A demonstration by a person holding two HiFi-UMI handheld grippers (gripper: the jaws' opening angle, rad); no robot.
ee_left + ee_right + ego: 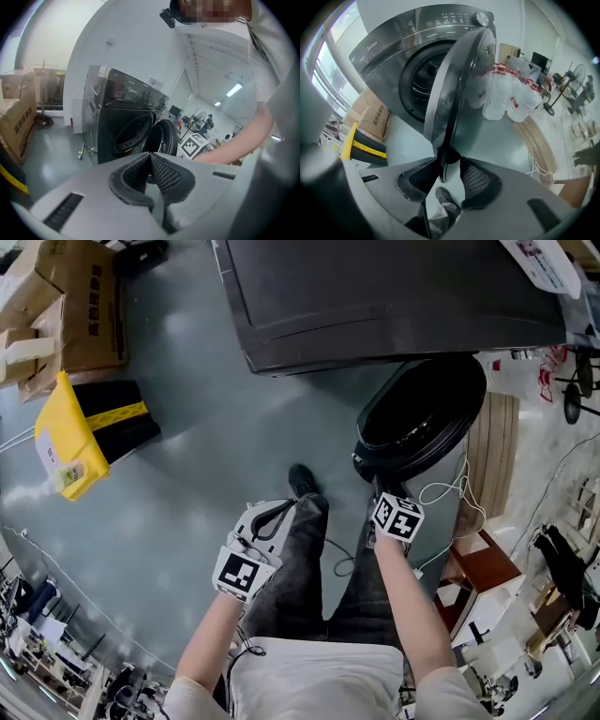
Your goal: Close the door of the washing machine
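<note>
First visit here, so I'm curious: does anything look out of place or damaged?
The door of the washing machine stands wide open, its edge between the jaws of the right hand-held gripper. Nothing looks spilled or broken.
</note>
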